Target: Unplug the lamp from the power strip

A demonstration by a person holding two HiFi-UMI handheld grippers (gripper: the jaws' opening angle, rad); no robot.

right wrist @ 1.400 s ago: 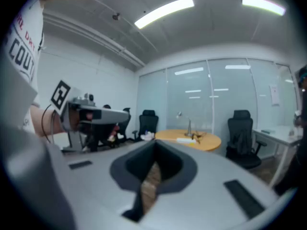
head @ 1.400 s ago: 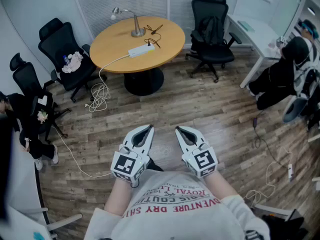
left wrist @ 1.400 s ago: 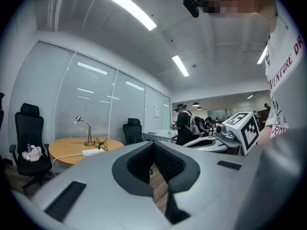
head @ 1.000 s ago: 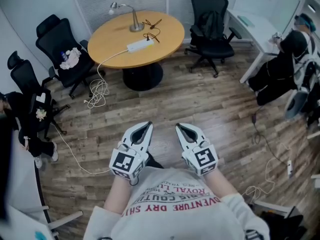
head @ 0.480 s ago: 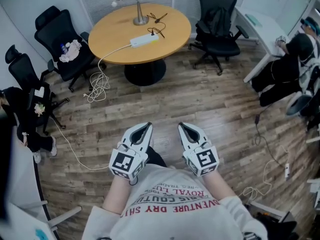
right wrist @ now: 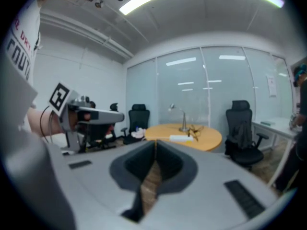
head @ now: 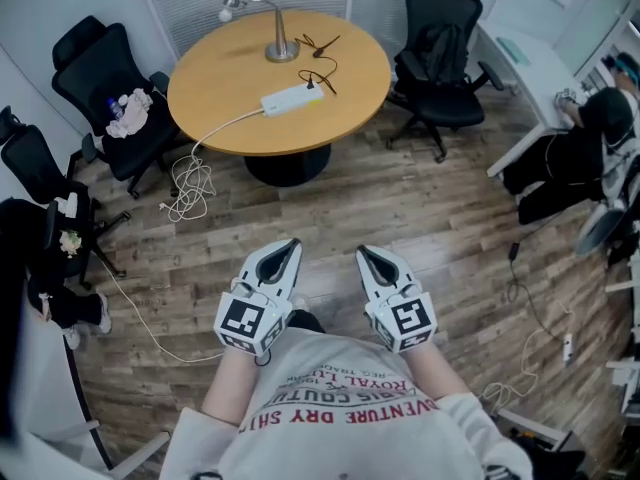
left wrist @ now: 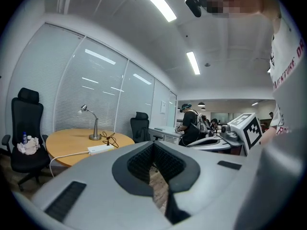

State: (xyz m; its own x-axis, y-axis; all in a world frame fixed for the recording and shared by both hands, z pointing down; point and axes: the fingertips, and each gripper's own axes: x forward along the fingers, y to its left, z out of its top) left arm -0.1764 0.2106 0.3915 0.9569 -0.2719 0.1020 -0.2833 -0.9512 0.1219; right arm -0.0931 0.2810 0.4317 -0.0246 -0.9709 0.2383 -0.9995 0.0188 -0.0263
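— Lamp (head: 272,26), where's it at?
— Far edge of table (head: 220,88), upright. Strip (head: 291,98) lies near table's middle; black cord (head: 318,68) runs from lamp base to strip's right end.
— Tongs?
— L gripper (head: 290,246) & R gripper (head: 364,254) both closed, tips together, nothing btwn. Side by side over floor (head: 400,208), well short of table.
— White cord (head: 215,126)?
— Goes from strip off table's left edge, down to floor.
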